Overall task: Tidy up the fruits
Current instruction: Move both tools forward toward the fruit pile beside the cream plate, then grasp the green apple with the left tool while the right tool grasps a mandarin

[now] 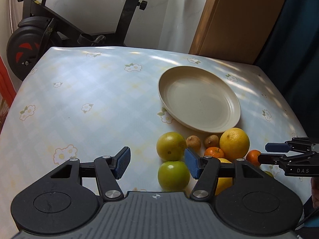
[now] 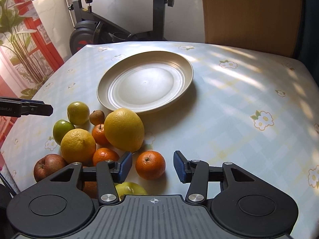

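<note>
Bright daylight, pretty sharp overall. Dappled sun streaks fall across the tablecloth (image 2: 239,91), strongest on the far right side. The plate (image 2: 111,83) has soft glare and throws a shadow. Heavy fisheye bending at the edges, corners go dark.

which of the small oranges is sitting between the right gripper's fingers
The mandarin lying alone on the cloth in front of the right gripper. The other two are tucked against the lemons, left of the fingers.

A home room, exercise bike (image 1: 47,31) by the wall, floral tablecloth (image 1: 83,91) on the surface, wooden chair back (image 2: 249,14)
</note>
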Demonstrator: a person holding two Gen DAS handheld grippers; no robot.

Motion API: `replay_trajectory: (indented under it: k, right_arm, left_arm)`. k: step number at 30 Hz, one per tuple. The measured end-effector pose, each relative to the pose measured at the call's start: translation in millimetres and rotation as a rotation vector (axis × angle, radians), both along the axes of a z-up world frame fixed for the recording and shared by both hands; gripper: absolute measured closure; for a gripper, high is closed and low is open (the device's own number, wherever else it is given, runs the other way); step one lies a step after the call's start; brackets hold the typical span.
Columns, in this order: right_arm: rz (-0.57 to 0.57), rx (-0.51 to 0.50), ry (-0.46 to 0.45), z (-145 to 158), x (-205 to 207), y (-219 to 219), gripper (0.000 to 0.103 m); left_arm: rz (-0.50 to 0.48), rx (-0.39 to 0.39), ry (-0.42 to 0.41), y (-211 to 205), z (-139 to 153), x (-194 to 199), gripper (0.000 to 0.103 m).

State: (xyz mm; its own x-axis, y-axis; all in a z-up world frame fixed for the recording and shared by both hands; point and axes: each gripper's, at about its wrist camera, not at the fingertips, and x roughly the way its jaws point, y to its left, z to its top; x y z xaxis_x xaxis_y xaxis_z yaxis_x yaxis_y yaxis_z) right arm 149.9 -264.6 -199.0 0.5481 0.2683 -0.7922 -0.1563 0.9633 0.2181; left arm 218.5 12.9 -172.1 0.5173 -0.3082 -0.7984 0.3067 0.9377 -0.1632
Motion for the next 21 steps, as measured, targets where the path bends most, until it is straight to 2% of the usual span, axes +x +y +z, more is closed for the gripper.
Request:
replay_trajectory:
  k: [7, 12, 21]
  right_arm:
    - [0.013, -0.004, 0.003, -2, -1, 10, 0.060]
    - [0.012, -0.010, 0.013, -5, -1, 12, 0.060]
    - [-0.014, -0.036, 0.030, -10, 2, 11, 0.060]
  left_arm:
    - [-0.002, -0.100, 0.118, -2, -24, -2, 0.041]
    - [0.010, -0.146, 0.168, -3, -36, 3, 0.041]
    - [0.024, -0.165, 0.184, -7, -46, 10, 0.041]
